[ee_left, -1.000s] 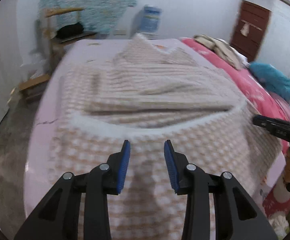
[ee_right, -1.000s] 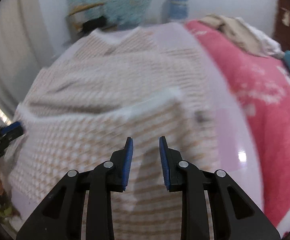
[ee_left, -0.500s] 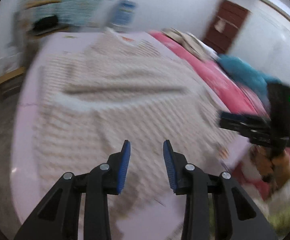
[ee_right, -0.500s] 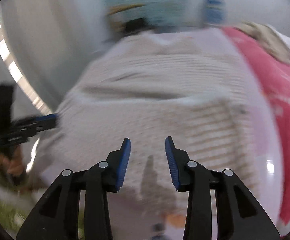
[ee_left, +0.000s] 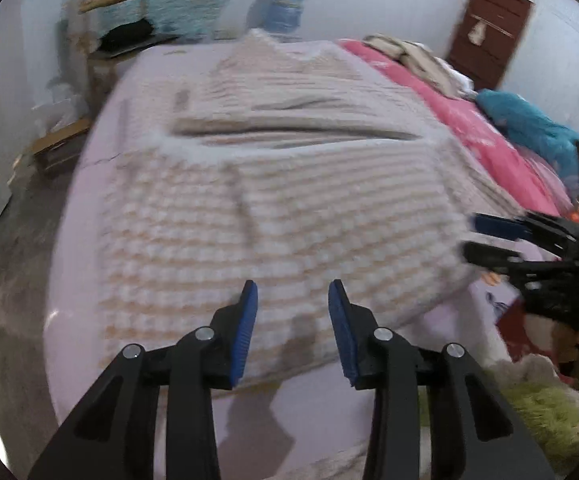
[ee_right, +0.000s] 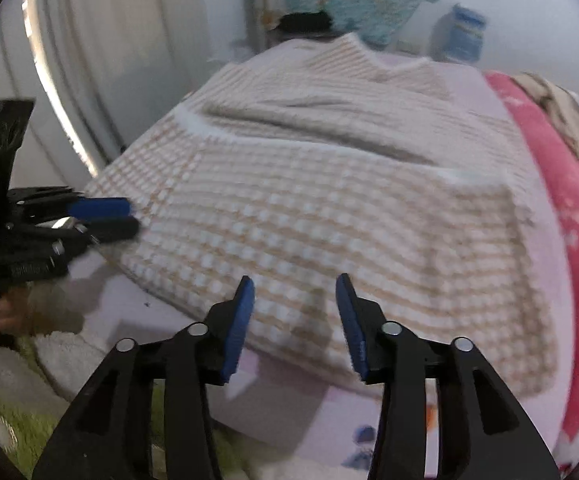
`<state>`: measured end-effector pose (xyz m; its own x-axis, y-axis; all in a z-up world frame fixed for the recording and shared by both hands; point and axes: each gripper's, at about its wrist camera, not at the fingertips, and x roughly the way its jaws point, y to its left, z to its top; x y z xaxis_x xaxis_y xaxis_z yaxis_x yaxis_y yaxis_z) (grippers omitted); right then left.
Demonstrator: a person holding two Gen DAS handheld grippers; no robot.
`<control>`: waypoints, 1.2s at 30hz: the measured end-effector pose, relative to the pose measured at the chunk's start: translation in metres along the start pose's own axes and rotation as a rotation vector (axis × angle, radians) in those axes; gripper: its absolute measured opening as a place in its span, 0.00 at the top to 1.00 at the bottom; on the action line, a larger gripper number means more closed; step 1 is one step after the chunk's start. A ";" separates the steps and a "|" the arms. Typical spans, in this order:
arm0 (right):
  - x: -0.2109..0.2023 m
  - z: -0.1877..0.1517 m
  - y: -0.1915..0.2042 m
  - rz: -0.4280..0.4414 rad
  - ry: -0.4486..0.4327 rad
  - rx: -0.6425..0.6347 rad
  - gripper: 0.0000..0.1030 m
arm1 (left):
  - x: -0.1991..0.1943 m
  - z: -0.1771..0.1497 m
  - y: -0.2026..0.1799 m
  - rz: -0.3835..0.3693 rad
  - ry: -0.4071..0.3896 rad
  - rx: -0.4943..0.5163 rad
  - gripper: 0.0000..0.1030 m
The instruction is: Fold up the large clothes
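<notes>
Both tongs hang over the near hem of the sweater, gripping nothing. The left gripper [ee_left: 292, 294] has its blue pads apart with only air between them. The right gripper [ee_right: 295, 289] has just been spreading its jaws, and nothing sits between them either.

The beige-and-white checked sweater [ee_left: 281, 208] lies flat on the pale lilac sheet [ee_left: 89, 168], its lower part folded up so a white ribbed edge runs across the middle, from 9 to 3 o'clock in the left view. Its neckline points to 12 o'clock. The hem lies just short of the bed's near edge, with a bare strip of sheet below it at 6 o'clock.

Free sheet runs along the sweater at 9 o'clock in the left view. At 2 o'clock a pink blanket [ee_left: 485, 136] borders it, carrying a teal garment [ee_left: 529, 128] and a heap of beige clothes [ee_left: 417, 60]. A blue water jug [ee_left: 285, 8] stands beyond the far end.
</notes>
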<state>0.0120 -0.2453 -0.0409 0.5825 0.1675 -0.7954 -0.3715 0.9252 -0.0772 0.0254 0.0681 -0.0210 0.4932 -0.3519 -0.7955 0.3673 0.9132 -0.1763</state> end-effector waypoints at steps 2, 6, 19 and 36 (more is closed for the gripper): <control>0.016 -0.010 -0.012 -0.030 0.049 0.039 0.49 | 0.012 -0.005 0.012 0.023 0.032 -0.057 0.65; 0.020 -0.012 -0.028 0.012 0.057 0.122 0.48 | 0.009 -0.001 0.023 -0.032 0.018 -0.141 0.65; 0.013 -0.026 -0.093 -0.155 0.060 0.306 0.36 | 0.005 0.004 0.036 0.064 0.012 -0.162 0.47; -0.014 0.039 -0.064 -0.101 -0.071 0.224 0.20 | 0.008 0.071 -0.012 0.233 0.005 -0.051 0.29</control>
<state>0.0559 -0.2938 -0.0014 0.6607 0.0869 -0.7456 -0.1444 0.9894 -0.0126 0.0814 0.0397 0.0160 0.5563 -0.1292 -0.8209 0.2032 0.9790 -0.0164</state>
